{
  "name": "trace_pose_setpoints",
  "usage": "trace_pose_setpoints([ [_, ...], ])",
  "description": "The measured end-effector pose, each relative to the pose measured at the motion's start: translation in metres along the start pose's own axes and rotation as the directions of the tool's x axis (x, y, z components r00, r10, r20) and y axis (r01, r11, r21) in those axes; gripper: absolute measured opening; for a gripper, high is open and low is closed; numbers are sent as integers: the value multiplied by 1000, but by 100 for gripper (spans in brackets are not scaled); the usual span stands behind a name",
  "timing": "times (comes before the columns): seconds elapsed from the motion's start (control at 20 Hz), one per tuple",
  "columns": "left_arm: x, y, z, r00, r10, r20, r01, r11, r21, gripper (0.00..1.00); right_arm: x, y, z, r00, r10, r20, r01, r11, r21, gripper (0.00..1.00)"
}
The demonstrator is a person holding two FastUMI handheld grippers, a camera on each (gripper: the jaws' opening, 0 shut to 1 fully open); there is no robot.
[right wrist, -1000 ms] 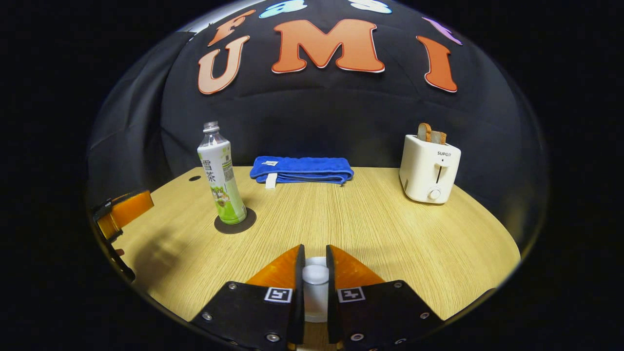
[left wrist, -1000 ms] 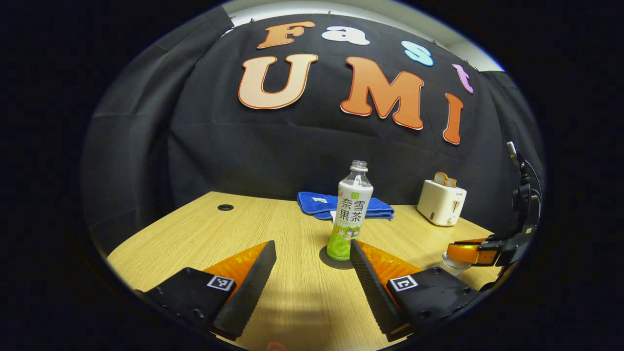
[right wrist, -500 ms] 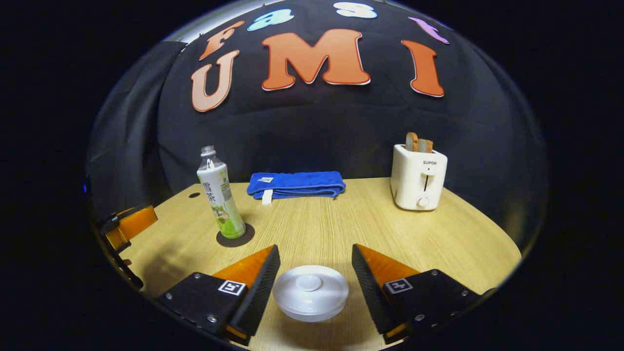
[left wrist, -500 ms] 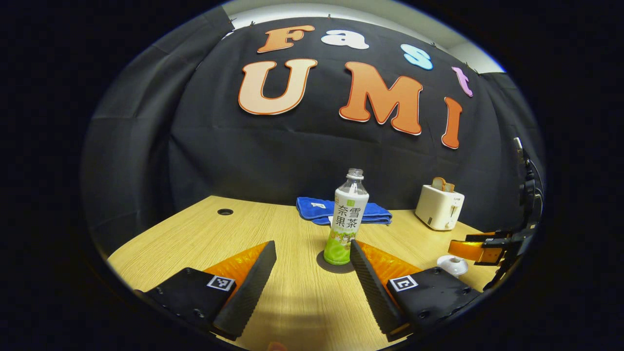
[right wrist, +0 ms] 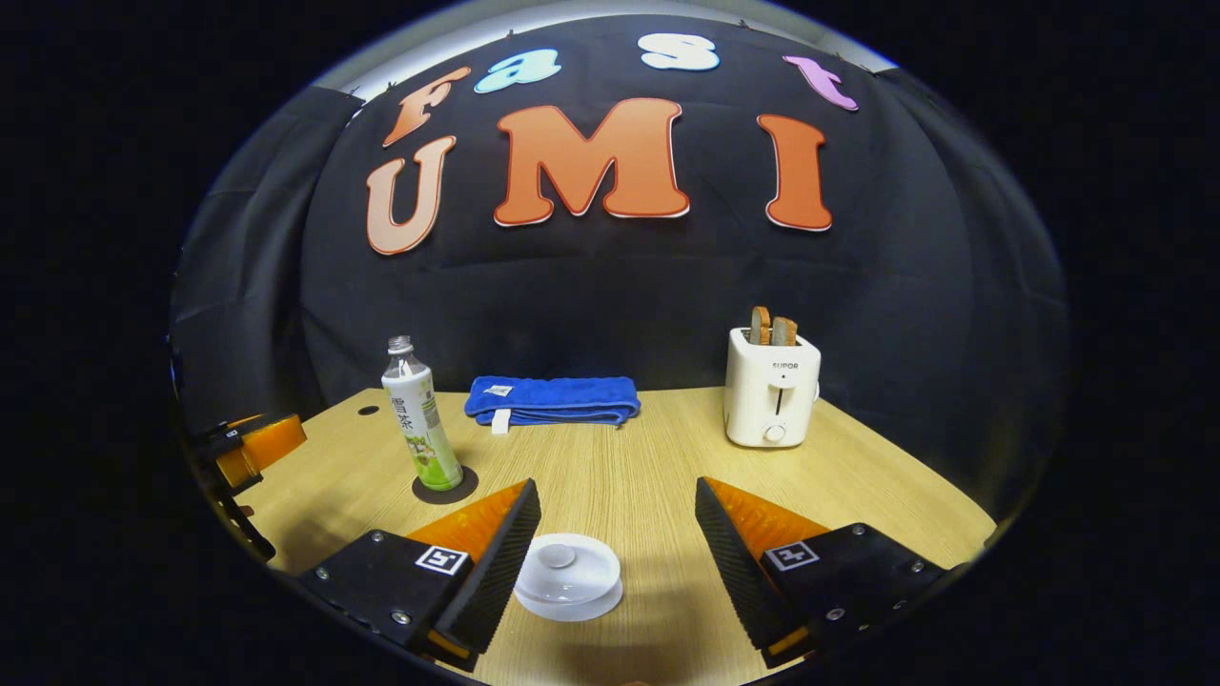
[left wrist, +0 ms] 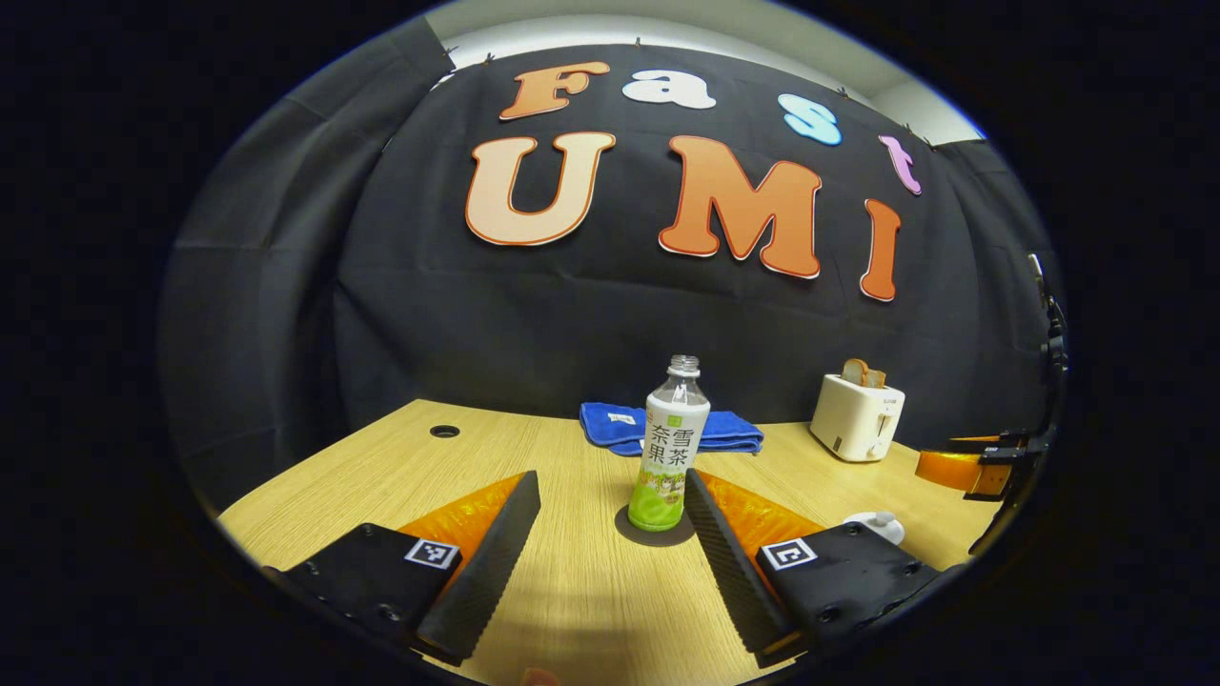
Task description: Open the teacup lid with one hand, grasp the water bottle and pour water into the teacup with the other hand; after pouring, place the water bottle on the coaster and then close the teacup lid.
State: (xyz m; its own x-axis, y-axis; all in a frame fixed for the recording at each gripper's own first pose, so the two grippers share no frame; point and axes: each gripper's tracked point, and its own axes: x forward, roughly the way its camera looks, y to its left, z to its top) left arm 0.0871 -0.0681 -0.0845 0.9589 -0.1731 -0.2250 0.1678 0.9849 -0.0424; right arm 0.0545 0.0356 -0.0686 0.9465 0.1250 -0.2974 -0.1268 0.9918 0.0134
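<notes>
Teacup (right wrist: pixel 568 591), white and covered by its lid (right wrist: pixel 566 573), is seen low in the right gripper view, on the tabletop (right wrist: pixel 648 467) between the fingers of the right gripper (right wrist: pixel 618 553), nearer the left finger and untouched by either. The jaws of that gripper are spread wide apart and nothing is held in them. In the left gripper view the teacup (left wrist: pixel 875 525) is glimpsed at the right, partly hidden behind the right finger of the left gripper (left wrist: pixel 613 534). The jaws of the left gripper are likewise wide apart and empty.

The water bottle (left wrist: pixel 669 444) is stood upright and uncapped on the dark round coaster (left wrist: pixel 656 529), just beyond the left gripper's fingertips and close to the right one. Whether liquid is held in it cannot be told. In the right gripper view the water bottle (right wrist: pixel 417 414) and the coaster (right wrist: pixel 444 486) are placed left of the teacup, well apart from it, with bare wood between them.

Toward the back edge, a folded blue towel (right wrist: pixel 551 399) is laid against the wall, and a white toaster (right wrist: pixel 772 398) with two slices of bread (right wrist: pixel 771 327) in its slots is set to the right. A round cable hole (left wrist: pixel 443 431) is cut near the far left edge. Open tabletop is left across the middle and right.

The left gripper (right wrist: pixel 246 448) is caught at the left margin of the right gripper view; the right gripper (left wrist: pixel 982 469) is caught at the right margin of the left gripper view.
</notes>
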Motion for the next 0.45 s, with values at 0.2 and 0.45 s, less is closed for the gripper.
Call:
trace_pose_setpoints([
  [0.2,-2,1,5,1000,15,11,-15,1000,9,99,-9,-5,7,1000,1,27,-1,1000,-12,97],
  [0.45,-8,8,12,999,48,23,-49,998,40,99,-17,-9,14,998,24,51,-23,1000,-4,97],
])
